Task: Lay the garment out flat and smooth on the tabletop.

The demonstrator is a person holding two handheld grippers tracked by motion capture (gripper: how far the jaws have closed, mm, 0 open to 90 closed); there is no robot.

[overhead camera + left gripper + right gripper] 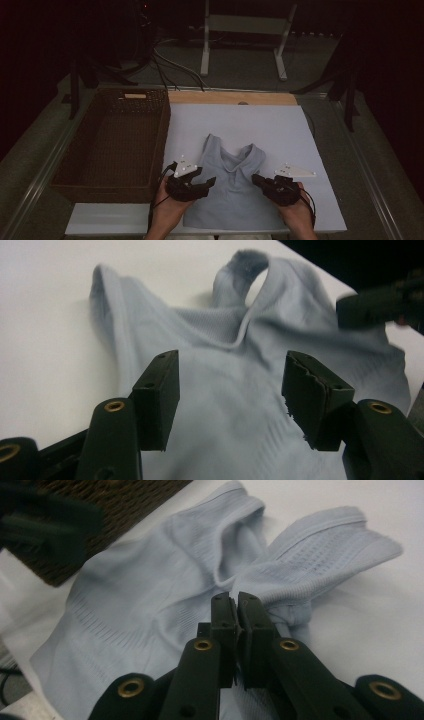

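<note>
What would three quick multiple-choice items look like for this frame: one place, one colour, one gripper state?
1. Where does the wicker basket stand relative to the tank top?
A. At its left
B. At its right
C. On top of it

2. What colour is the tank top?
A. Red
B. Pale blue
C. Black

3. How do the left gripper jaws stand?
A. Shut on the basket rim
B. Shut on a strap
C. Open over the cloth

Answers:
1 A, the high view shows the basket left of the white board.
2 B, pale blue in each view.
3 C, a wide gap shows between the jaws; the right gripper looks shut at the cloth.
</note>
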